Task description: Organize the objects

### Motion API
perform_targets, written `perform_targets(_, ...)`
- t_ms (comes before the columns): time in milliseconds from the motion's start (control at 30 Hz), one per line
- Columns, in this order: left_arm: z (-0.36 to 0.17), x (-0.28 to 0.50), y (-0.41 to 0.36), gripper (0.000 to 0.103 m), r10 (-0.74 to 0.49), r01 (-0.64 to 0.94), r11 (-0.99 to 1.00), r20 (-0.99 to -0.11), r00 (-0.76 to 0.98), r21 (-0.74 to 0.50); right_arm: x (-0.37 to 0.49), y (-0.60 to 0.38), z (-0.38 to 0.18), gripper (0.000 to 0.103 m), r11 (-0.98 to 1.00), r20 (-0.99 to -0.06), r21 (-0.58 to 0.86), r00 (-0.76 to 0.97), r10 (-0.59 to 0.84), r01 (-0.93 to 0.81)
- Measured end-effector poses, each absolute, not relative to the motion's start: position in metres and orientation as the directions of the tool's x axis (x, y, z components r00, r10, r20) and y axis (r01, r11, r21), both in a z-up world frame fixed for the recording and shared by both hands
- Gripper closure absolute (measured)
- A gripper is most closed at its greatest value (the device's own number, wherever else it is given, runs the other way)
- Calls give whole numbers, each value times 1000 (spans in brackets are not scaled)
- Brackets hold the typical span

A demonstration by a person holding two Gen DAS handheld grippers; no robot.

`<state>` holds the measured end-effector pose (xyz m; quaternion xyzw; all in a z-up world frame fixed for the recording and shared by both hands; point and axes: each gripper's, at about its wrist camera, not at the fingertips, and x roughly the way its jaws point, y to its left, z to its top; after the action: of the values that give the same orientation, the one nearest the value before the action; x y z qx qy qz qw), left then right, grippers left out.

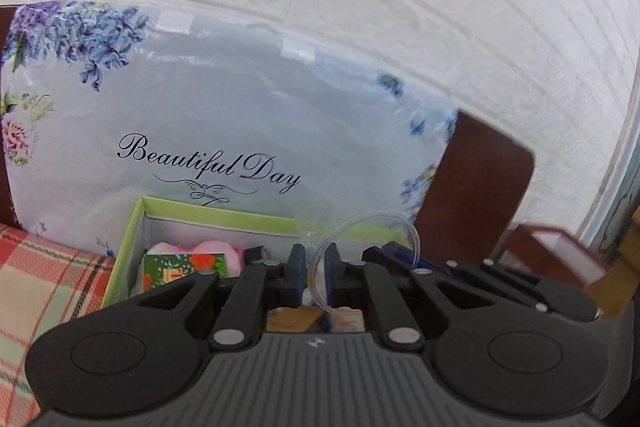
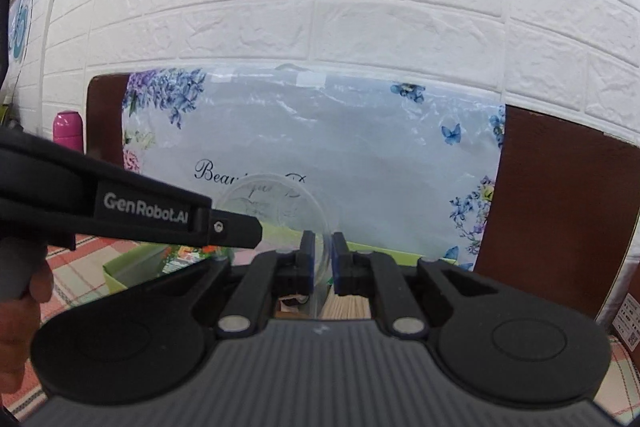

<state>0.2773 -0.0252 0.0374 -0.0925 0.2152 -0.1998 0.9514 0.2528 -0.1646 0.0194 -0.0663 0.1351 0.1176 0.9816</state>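
Both grippers are up in front of the floral "Beautiful Day" pillow (image 1: 224, 115), and between them rides a clear plastic lid (image 1: 362, 227) — a thin transparent disc, held edge-on. In the left wrist view the left gripper (image 1: 316, 267) has the lid's rim running down between its blue pads; the jaws stand a narrow way apart, and whether the pads actually press on the plastic cannot be told. The far side of the lid reaches across to the right gripper (image 1: 384, 253), seen there as a dark shape just beyond.

Switch to the right wrist view: the right gripper (image 2: 323, 255) is clamped tight on the lid's (image 2: 276, 205) edge, blue pads nearly meeting, with the round face of the lid rising up and to the left of the fingertips. The left gripper (image 2: 240, 229) comes in from the left, its tip at the lid's opposite rim.

Below the lid sits a green-rimmed box (image 1: 208, 215) with colourful items inside, resting on a red plaid cloth (image 1: 44, 279). Behind everything — a brown headboard (image 2: 560, 211) and a white brick-pattern wall (image 2: 340, 7). A pink bottle (image 2: 69, 129) stands far left.
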Motion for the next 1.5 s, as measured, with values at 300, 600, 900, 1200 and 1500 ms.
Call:
perform_targets(300, 18, 254, 0, 31, -329, 245, 935, -368, 870, -258, 250, -164, -21, 46, 959, -308, -196, 941, 139, -206)
perform_targets(600, 24, 217, 4, 12, -259, 159, 950, -395, 881, -267, 216, -173, -5, 0, 972, -277, -151, 951, 135, -182)
perform_targets(900, 23, 163, -1, 11, -185, 83, 973, -513, 838, -216, 160, -187, 5, 0, 980, -418, -90, 900, 122, -175)
perform_targets(1200, 21, 104, -11, 11, -82, 40, 995, -562, 823, -87, 93, -207, 6, 0, 993, -501, -41, 862, 75, -111)
perform_targets(1500, 19, 54, -17, 11, -52, 49, 999, -558, 828, -21, 45, -212, 7, 0, 996, -489, -12, 870, 67, -83)
